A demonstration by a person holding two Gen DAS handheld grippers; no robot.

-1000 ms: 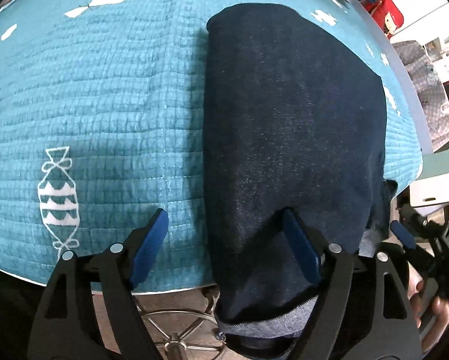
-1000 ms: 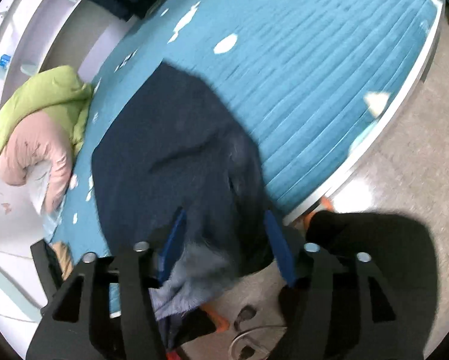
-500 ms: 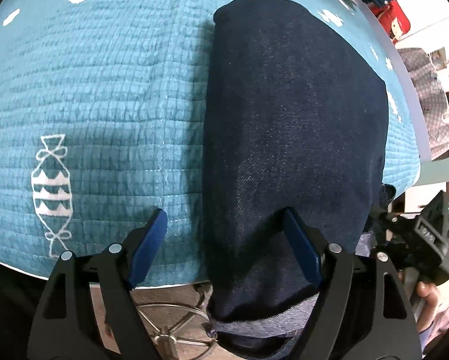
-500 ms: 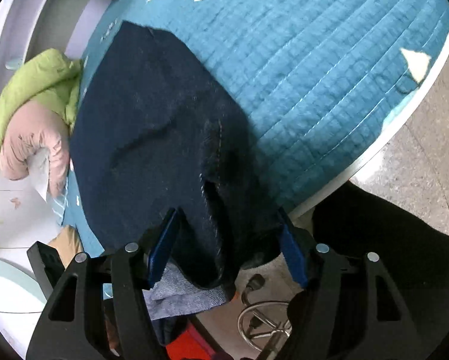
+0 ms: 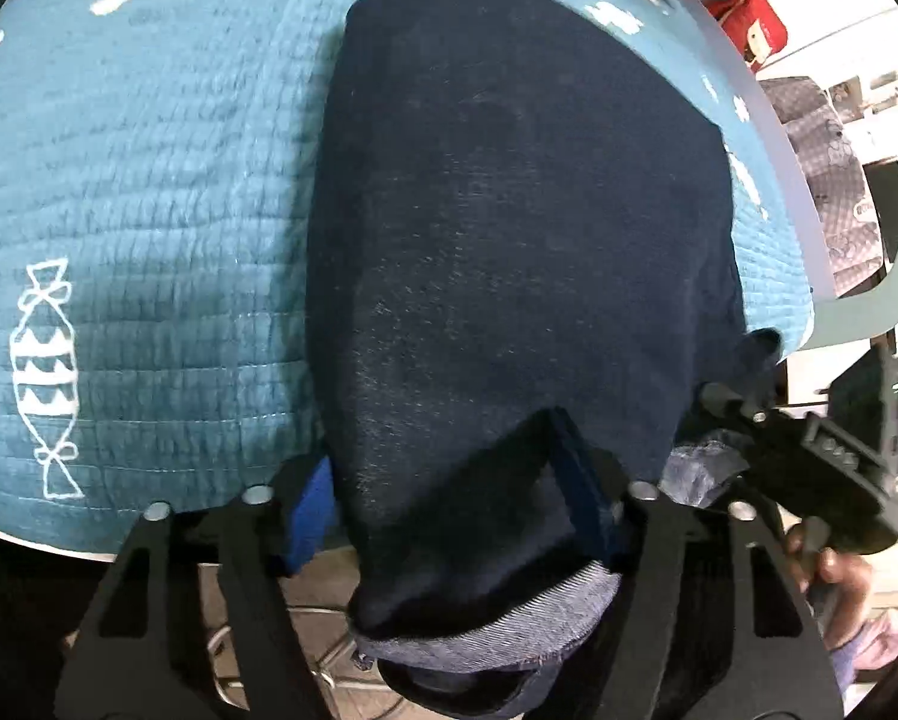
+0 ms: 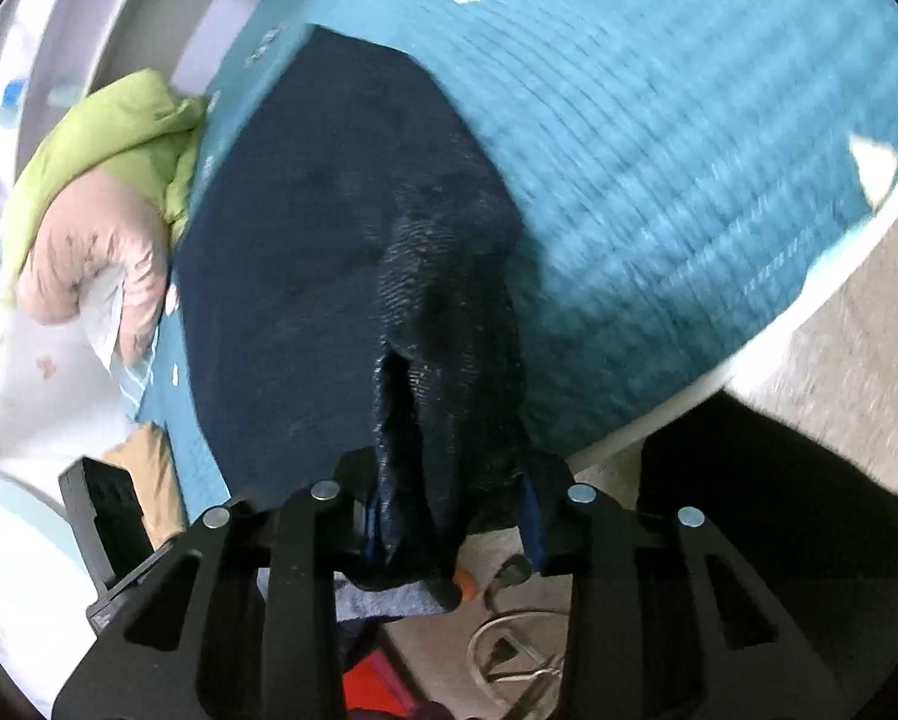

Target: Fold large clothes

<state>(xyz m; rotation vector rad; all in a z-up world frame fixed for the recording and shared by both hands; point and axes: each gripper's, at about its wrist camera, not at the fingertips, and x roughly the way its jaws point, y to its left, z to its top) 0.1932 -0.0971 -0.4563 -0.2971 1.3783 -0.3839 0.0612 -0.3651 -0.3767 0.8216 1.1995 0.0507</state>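
Note:
A dark navy denim garment (image 5: 509,228) lies folded lengthwise on a teal quilted bed cover (image 5: 137,210), its near end hanging over the bed's front edge. My left gripper (image 5: 449,498) is shut on that near end, the cloth bunched between its blue pads. My right gripper (image 6: 449,510) is shut on the garment's (image 6: 329,228) other near corner, with a dark fold rising between its fingers. The right gripper also shows at the far right of the left wrist view (image 5: 821,468).
A green and pink bundle of bedding (image 6: 107,180) lies at the left of the bed cover (image 6: 659,150). A red object (image 5: 755,24) and patterned cloth (image 5: 833,180) lie beyond the bed's right edge. Floor and a metal chair base (image 6: 521,654) show below the bed edge.
Both grippers have closed from open onto the near end of the dark garment. The cloth is now bunched between the pads of each.

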